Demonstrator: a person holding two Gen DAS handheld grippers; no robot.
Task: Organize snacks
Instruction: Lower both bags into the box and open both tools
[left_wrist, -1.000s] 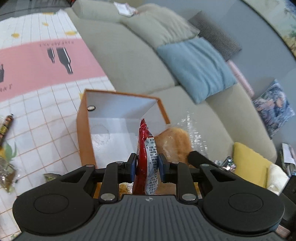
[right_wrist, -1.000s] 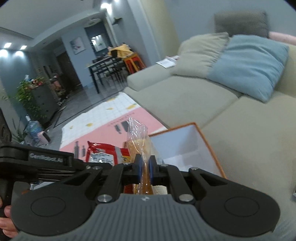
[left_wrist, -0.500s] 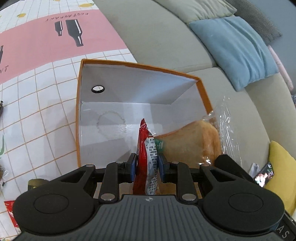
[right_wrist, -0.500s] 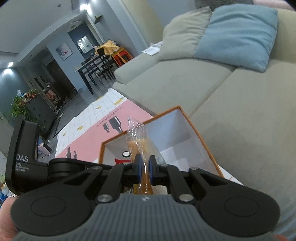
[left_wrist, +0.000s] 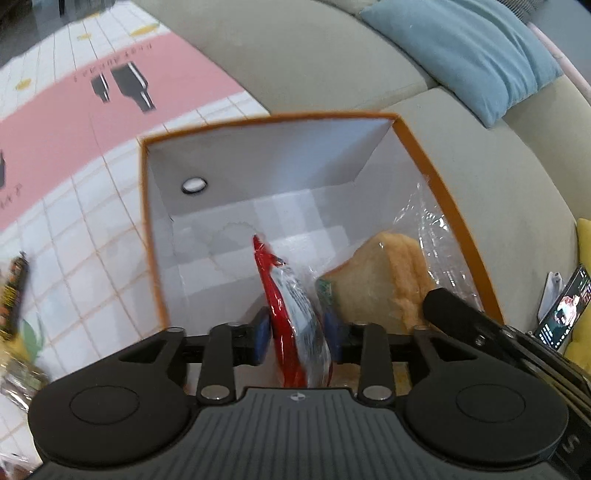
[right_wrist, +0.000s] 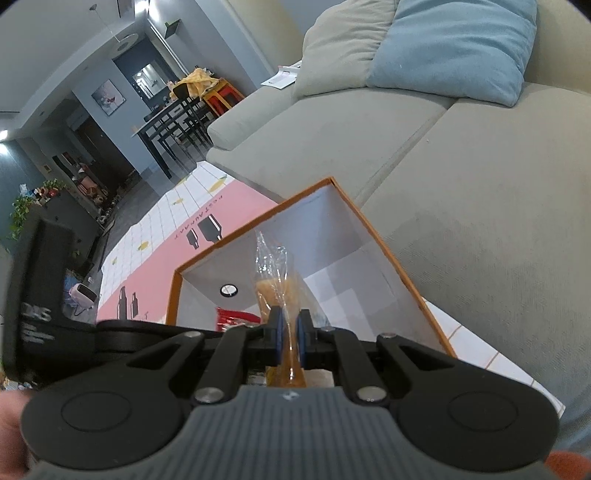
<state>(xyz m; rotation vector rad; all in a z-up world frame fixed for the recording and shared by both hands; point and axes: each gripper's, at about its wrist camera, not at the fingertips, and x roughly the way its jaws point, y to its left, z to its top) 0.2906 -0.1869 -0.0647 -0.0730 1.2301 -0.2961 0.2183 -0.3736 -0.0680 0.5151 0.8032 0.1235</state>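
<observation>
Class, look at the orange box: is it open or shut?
Open. The orange box has no lid on; its white inner walls and floor show, with the bread bag inside the rim.

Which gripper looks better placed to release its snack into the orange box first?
Left, probably. The left gripper holds the red packet loosely over the orange box. The right gripper grips the bagged bread by its wrapper, near the right wall.

Upside-down "RESTAURANT" on pink mat (right_wrist: 207, 225); snack packet print illegible.

Orange box (left_wrist: 151, 236) on checked tablecloth (left_wrist: 74, 266)
</observation>
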